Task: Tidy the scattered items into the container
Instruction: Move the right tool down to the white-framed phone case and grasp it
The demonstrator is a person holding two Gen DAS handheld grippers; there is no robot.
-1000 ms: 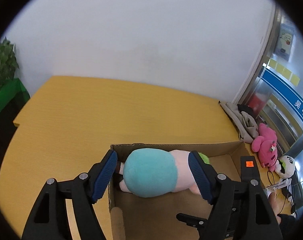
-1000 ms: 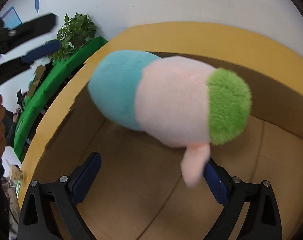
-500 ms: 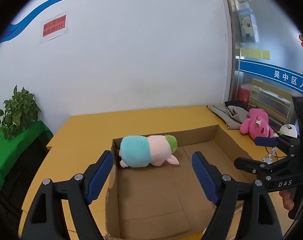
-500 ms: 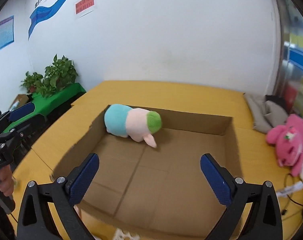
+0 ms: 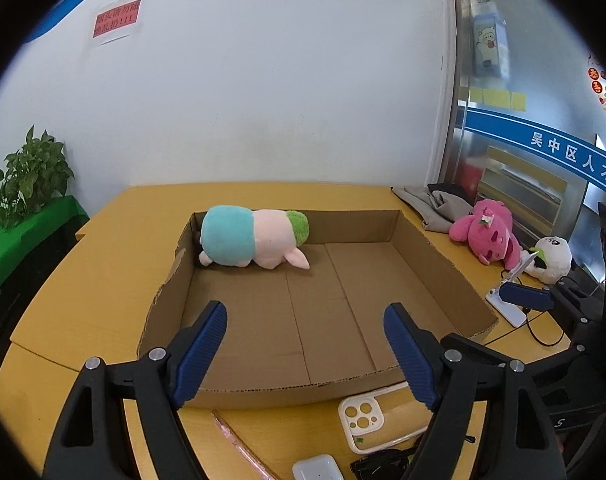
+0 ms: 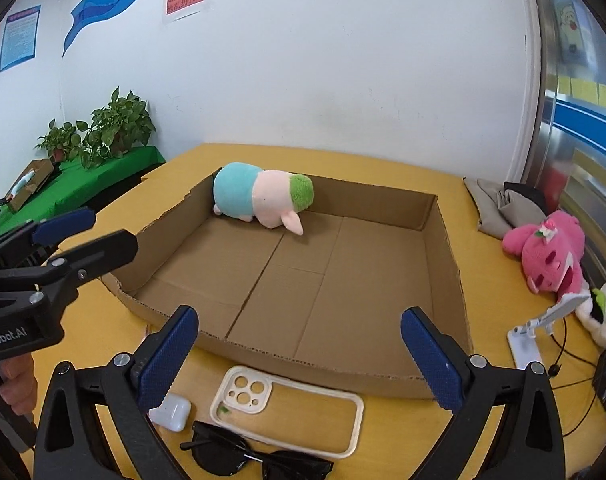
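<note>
Right wrist view shows the shallow brown cardboard box [image 6: 443, 248] on the yellow wooden table [image 6: 383, 164], with the soft turquoise, pink and green plush toy [image 6: 263, 196] lying inside it against the box's far left corner. Both the right claw [image 6: 299, 356] and the left claw [image 5: 305, 352] stand released, jaws wide, with nothing between them. Scattered items wait outside the box: just beside its near wall lie a cream rubbery phone case [image 6: 287, 408], a small white earbud case [image 6: 171, 412] and black plastic sunglasses [image 6: 255, 460], while off the box's right wall lie a bright pink plush [image 6: 551, 248], a white plush [image 6: 603, 312], grey folded cloth [image 6: 499, 204] and a white phone stand [image 6: 543, 328]. The step in hand looks like choosing the next pickup. The phone case lies nearest the right claw; being thin and flat, it would probably be best pinched across one long edge, tilting the claw steeply so a pad slips under the rim, then lifted clear of the box's near wall before release.
</note>
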